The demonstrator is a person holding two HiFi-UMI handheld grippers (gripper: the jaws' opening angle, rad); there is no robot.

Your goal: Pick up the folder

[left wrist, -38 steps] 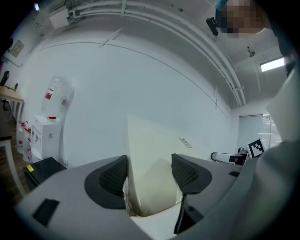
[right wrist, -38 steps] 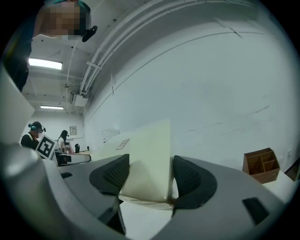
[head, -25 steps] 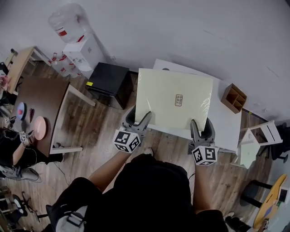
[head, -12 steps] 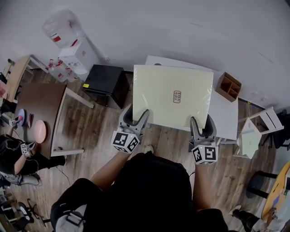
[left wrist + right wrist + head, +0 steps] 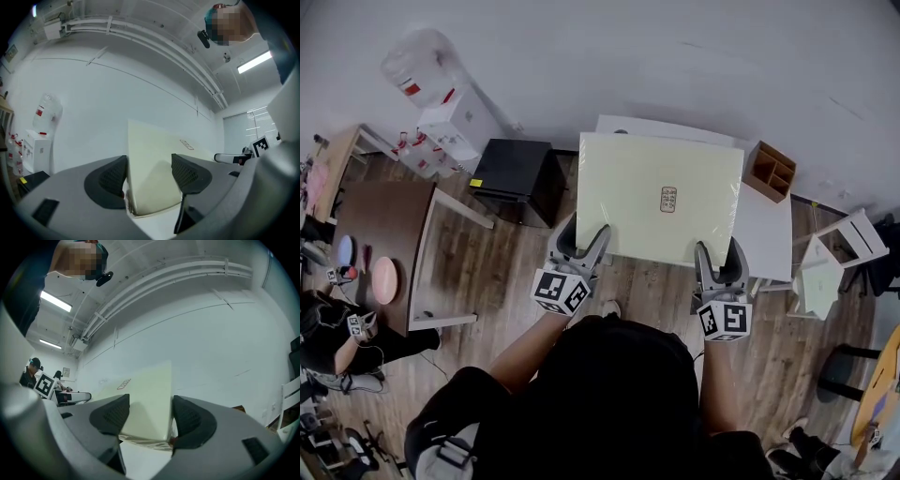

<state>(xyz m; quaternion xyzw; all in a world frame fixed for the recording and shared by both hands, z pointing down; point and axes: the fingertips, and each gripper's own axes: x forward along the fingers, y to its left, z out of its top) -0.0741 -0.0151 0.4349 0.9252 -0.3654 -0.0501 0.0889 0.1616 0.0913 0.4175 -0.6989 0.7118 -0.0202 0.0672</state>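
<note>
A large pale cream folder [image 5: 642, 192] with a small label at its middle hangs above the white table [image 5: 766, 239], held by its near edge. My left gripper [image 5: 582, 246] is shut on the folder's near left corner, and my right gripper [image 5: 719, 256] is shut on its near right corner. In the left gripper view the folder [image 5: 152, 183] runs away between the two dark pads of the left gripper [image 5: 149, 174]. The right gripper view shows the folder [image 5: 147, 411] clamped the same way in the right gripper [image 5: 148, 414]. The folder hides most of the table top.
A wooden organiser [image 5: 770, 172] stands on the table's far right corner. A black cabinet [image 5: 517, 173] and a water dispenser [image 5: 441, 105] stand to the left, with a brown table [image 5: 380, 230] beyond. White stools [image 5: 830, 267] are at the right. A person [image 5: 333, 328] sits at lower left.
Both grippers keep their hold on the folder. The folder has come up slightly and now covers more of the white table; the view has shifted a little.
</note>
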